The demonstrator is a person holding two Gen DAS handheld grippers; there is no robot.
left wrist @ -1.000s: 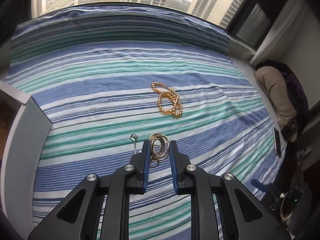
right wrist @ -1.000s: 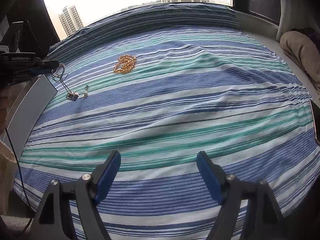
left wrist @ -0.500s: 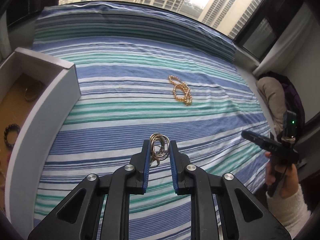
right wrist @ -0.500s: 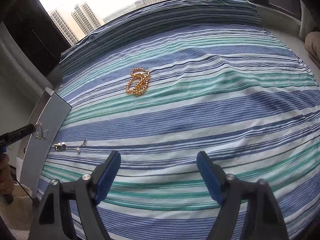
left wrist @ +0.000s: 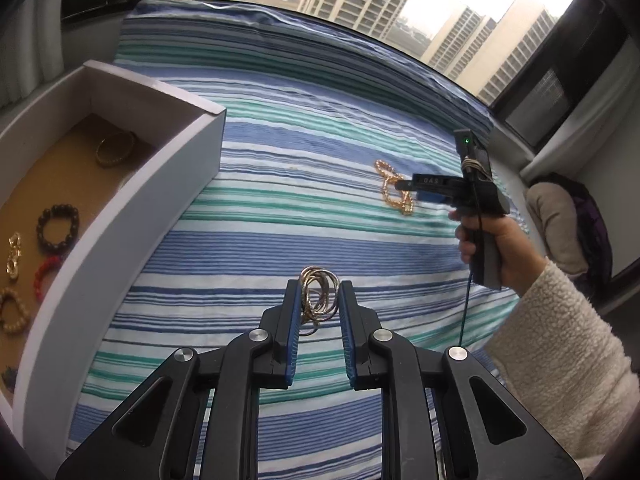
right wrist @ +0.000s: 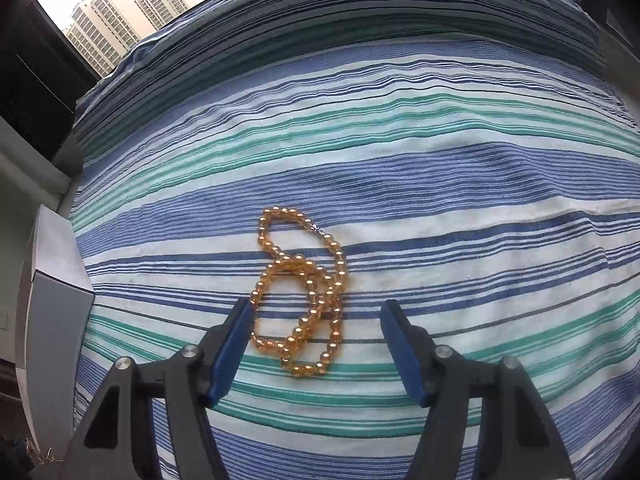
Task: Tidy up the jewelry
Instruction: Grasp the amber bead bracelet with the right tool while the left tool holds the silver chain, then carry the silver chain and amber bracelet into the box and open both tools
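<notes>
Right wrist view: amber bead necklace, coiled on the striped bed, lies at 12 o'clock from my right hand-held gripper. Its blue pads stand wide apart, the near loops already between them. Long axis of the coil runs 12 to 6, along my approach; this hand is the nearer. Left wrist view: my left hand-held gripper is clamped on a bunch of thin gold chain, held above the bed. White box at 9 to 10 o'clock, open-topped, holds a gold bangle, dark bead bracelet, red bracelet, gold link piece and tan bead bracelet.
</notes>
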